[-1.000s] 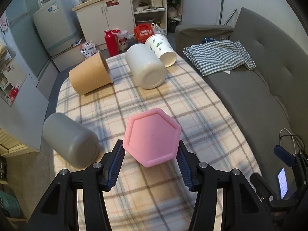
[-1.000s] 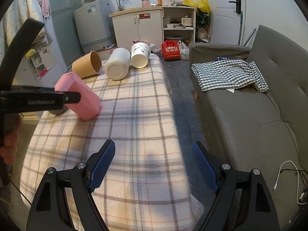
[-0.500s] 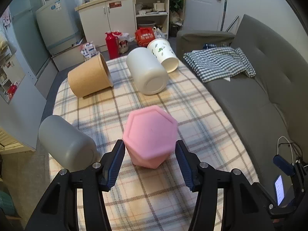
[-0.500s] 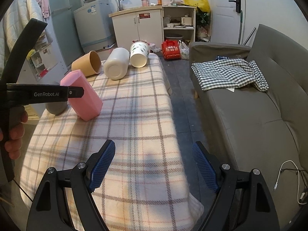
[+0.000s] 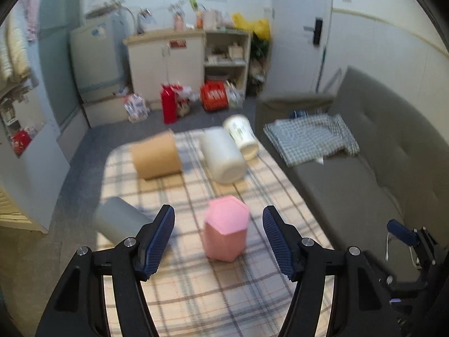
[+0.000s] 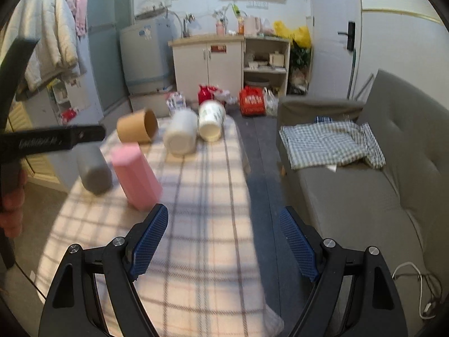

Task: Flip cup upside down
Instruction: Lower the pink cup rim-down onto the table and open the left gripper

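Note:
The pink hexagonal cup [image 5: 226, 229] stands upside down on the plaid-covered table [image 5: 224, 295], closed base up. It also shows in the right wrist view [image 6: 135, 178], standing alone. My left gripper [image 5: 219, 237] is open and drawn back above the cup, jaws well apart and not touching it. My right gripper [image 6: 223, 243] is open and empty over the table's near right edge. The left gripper's black body [image 6: 53, 140] shows at the left of the right wrist view.
A grey cup [image 5: 120, 220] lies on its side left of the pink cup. A brown cup [image 5: 157, 157], a white cup [image 5: 224, 158] and a printed paper cup [image 5: 242, 134] lie at the far end. A grey sofa [image 5: 350, 185] with a checked cloth [image 5: 311, 137] runs along the right.
My left gripper has let go of the pink cup, opened wide and pulled back and up. The cup now stands free on the table. The right gripper has lifted slightly.

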### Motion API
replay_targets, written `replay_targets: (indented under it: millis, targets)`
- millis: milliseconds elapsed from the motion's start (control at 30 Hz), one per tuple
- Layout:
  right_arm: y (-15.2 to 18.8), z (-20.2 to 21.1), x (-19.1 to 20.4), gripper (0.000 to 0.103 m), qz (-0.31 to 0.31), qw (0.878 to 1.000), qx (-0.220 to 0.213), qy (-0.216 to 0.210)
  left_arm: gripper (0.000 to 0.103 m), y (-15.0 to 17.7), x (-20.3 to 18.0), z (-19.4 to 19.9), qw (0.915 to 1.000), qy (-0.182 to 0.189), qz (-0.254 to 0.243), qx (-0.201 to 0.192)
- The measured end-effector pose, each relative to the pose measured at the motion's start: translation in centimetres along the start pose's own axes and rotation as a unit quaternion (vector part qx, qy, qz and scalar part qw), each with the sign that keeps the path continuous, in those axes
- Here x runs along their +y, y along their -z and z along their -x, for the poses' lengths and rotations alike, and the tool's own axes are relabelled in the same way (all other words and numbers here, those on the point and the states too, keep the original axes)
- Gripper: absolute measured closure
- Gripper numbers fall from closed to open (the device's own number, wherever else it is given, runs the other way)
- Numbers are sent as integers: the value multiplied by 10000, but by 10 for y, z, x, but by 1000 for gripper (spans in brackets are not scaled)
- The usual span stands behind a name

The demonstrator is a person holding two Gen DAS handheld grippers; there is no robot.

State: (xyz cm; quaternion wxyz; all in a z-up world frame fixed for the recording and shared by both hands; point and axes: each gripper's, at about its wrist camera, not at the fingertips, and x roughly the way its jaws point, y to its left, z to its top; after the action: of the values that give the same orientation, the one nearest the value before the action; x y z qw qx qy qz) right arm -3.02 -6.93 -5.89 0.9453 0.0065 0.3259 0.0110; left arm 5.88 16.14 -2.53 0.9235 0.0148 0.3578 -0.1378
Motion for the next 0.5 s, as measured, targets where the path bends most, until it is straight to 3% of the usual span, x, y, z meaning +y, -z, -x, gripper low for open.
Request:
replay_targets:
  millis: [100, 267, 367, 500]
  targets:
    - [-15, 10, 12, 21, 78, 9996, -262, -72, 27, 6, 17, 23, 9990, -145, 215, -366]
    - [-23, 14, 34, 21, 123, 9983, -473, -319, 25, 31, 40, 55, 9948, -452, 349, -842]
    - [-22, 14, 46, 21, 172, 9975, -548, -410, 19, 48, 47, 65, 9918, -662, 316, -1049]
    - [-18, 9, 54, 21, 83, 9978, -496, -424, 14, 61, 56, 67, 9897, -649, 536, -1159]
